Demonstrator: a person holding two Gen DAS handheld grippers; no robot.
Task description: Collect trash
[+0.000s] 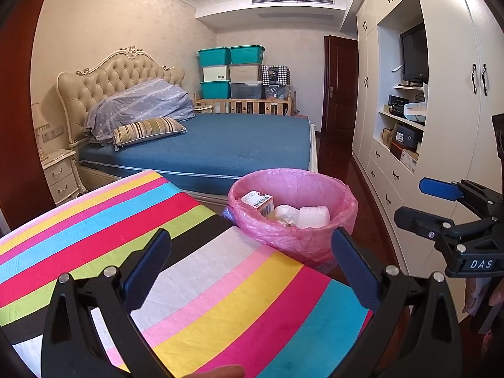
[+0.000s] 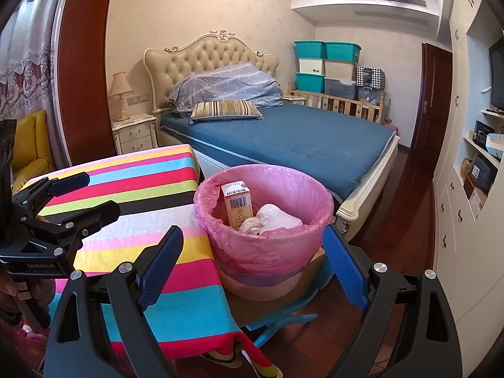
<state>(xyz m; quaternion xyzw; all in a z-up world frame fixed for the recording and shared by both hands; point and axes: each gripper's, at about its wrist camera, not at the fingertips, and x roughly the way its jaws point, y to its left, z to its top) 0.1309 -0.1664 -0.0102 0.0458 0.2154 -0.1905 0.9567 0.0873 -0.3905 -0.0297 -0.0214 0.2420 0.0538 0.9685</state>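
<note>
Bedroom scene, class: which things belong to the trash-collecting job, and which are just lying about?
Job:
- pink-lined bin
- orange carton inside it
- crumpled white wrapping inside it
- foam piece inside it

Lying about:
- striped pillow
- teal storage boxes
- lamp

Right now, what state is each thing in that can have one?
Left hand-held gripper: open, empty.
Right hand-held gripper: open, empty.
Pink-lined bin: upright, partly filled.
Orange carton: upright in bin.
Striped cloth: bare of trash.
Door: closed.
</note>
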